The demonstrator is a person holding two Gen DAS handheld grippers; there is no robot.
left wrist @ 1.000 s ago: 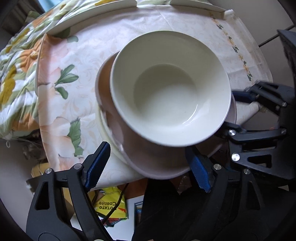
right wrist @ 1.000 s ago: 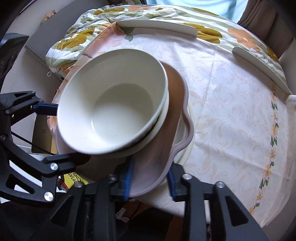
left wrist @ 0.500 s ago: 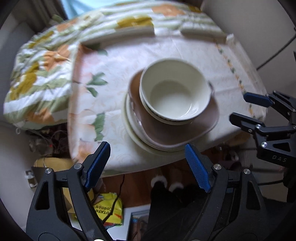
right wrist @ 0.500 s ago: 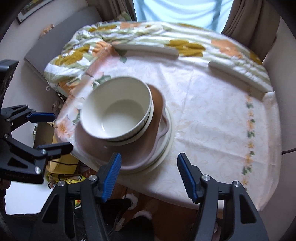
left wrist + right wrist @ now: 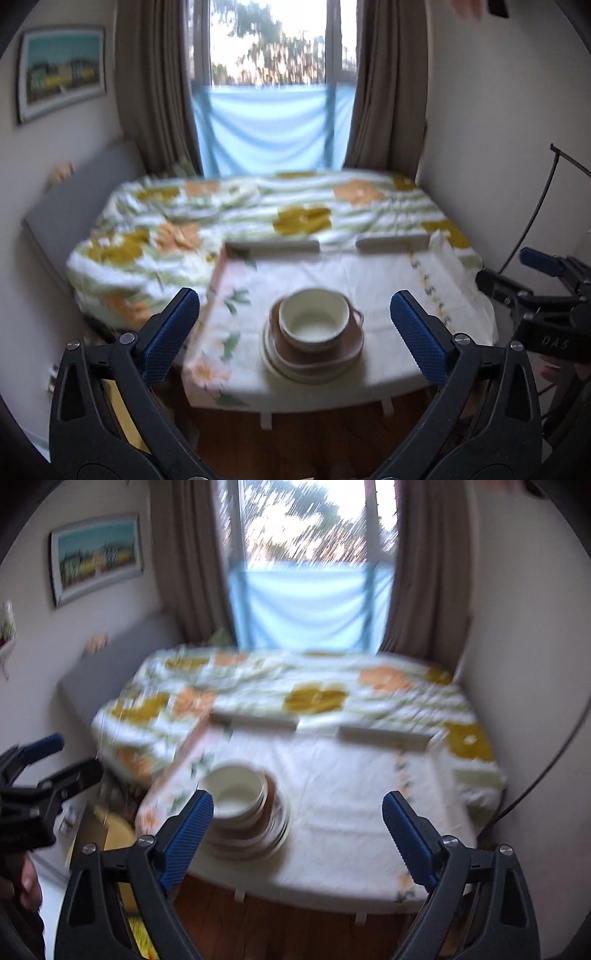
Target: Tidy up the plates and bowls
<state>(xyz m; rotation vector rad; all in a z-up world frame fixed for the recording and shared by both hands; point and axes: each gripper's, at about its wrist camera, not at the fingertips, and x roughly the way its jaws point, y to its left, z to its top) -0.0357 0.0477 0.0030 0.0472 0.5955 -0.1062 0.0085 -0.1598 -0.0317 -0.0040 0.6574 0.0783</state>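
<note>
A stack of dishes sits near the front left edge of a small table [image 5: 436, 295] covered with a floral cloth, a bed with a flowered quilt [image 5: 258, 218] behind it. The stack: a cream bowl [image 5: 314, 319] on top, seemingly nested in a second bowl, then a brown plate [image 5: 351, 349], then a pale plate [image 5: 271, 360] at the bottom. The top bowl looks empty.

Both tongs hang well back from the table. The left gripper [image 5: 295, 334] has just been opening and its jaws stand wide, nothing between them. The right gripper [image 5: 297, 834] has also just been opening wide and holds nothing.

Risk, as a judgement: the stack is close to the table edge and the cloth overhangs, so a bump or a snagged cloth could bring the dishes down; the brown plate sits off-centre, which may make the pile tip
</note>
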